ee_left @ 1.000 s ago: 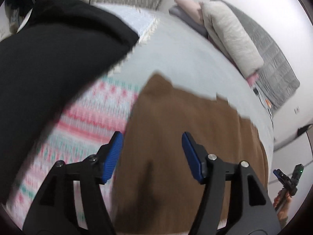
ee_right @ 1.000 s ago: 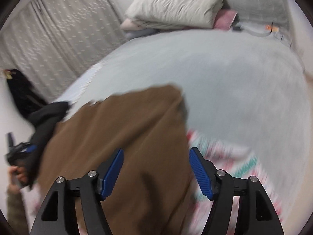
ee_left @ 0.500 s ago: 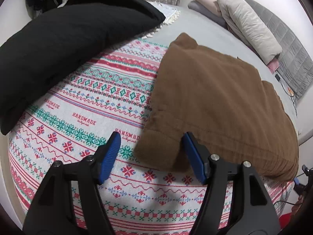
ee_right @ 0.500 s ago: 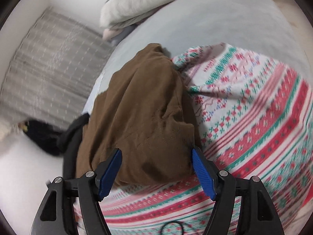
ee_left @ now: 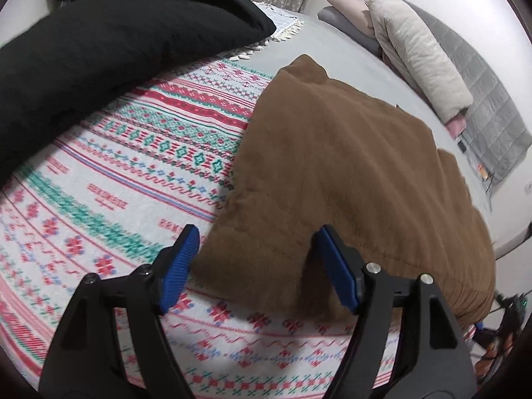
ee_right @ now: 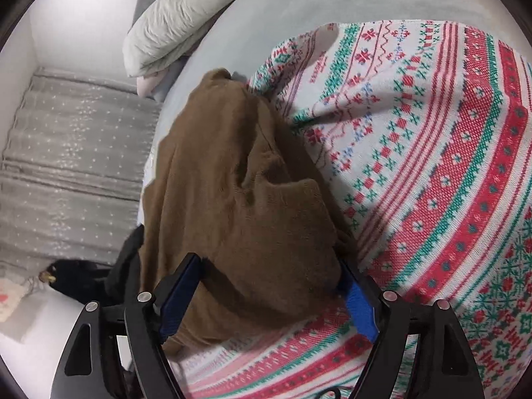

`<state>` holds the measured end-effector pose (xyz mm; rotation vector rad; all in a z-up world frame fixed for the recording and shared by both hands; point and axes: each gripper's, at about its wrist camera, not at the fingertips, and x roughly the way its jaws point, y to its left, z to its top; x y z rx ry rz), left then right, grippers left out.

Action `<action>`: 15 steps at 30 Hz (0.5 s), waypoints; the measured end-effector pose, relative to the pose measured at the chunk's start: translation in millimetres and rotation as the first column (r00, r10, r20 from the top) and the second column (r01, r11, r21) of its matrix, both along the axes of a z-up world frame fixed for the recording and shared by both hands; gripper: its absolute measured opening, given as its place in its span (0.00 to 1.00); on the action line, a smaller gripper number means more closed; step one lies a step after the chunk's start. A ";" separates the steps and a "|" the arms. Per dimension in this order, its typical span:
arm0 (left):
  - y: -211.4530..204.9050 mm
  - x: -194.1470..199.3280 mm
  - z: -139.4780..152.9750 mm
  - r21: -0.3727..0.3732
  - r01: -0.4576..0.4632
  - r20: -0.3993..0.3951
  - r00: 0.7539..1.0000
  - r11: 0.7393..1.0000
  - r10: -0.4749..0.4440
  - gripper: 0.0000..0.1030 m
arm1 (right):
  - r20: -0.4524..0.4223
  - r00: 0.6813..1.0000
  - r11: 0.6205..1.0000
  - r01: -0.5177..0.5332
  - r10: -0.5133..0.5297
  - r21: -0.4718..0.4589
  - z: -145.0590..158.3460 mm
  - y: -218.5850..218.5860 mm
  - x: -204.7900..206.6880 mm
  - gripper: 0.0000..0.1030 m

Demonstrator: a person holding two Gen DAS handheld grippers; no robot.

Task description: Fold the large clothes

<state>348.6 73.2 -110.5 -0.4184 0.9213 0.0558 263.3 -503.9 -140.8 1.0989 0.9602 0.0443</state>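
2 grippers' jaws, left (ee_left: pixel 256 266) opening, right (ee_right: pixel 266 296) wide, straddle a soft folded brown garment (ee_left: pixel 349 179), gripping nothing

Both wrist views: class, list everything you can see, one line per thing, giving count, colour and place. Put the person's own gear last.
Brown garment: one, brown, lying partly folded on the patterned blanket.
Patterned blanket: one, white with red and green bands, spread over the bed.
Black garment: one, black, on the blanket's far left.
Bed sheet: one, pale grey, under everything.
Pillows: a stack, cream, pink and grey, at the headboard.
Headboard: one, grey quilted, behind the pillows.
Curtain: one, grey dotted, beside the bed.
Left gripper: one, black with blue pads, jaws opening around the brown garment's near corner.
Right gripper: one, same colours, jaws astride the garment's edge, not pressing it.
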 end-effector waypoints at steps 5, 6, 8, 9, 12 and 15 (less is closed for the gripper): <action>13.5 11.6 -8.4 -0.129 -0.085 0.004 0.996 0.988 0.086 0.33 | 0.068 0.997 0.994 -0.022 0.029 -0.104 18.7 5.0 19.3 0.22; 16.1 14.2 -5.4 -0.142 -0.080 0.015 0.996 0.987 0.083 0.22 | 0.086 0.995 0.989 -0.039 0.052 -0.145 25.8 8.4 23.1 0.20; 20.4 16.6 8.4 -0.154 -0.067 0.038 0.997 0.986 0.073 0.19 | 0.170 0.980 0.971 -0.059 0.100 -0.232 58.2 12.8 29.7 0.17; 20.6 16.8 19.0 -0.139 -0.051 0.060 0.996 0.989 0.059 0.19 | 0.220 0.968 0.962 -0.063 0.124 -0.264 77.3 13.9 29.5 0.17; 25.6 14.0 43.2 -0.124 -0.016 0.103 0.994 0.992 0.029 0.18 | 0.322 0.916 0.898 -0.080 0.237 -0.433 135.9 31.6 30.5 0.17; 20.1 15.7 34.5 -0.090 0.039 0.061 0.998 0.995 -0.034 0.19 | 0.288 0.920 0.886 -0.116 0.266 -0.449 128.8 22.8 30.2 0.17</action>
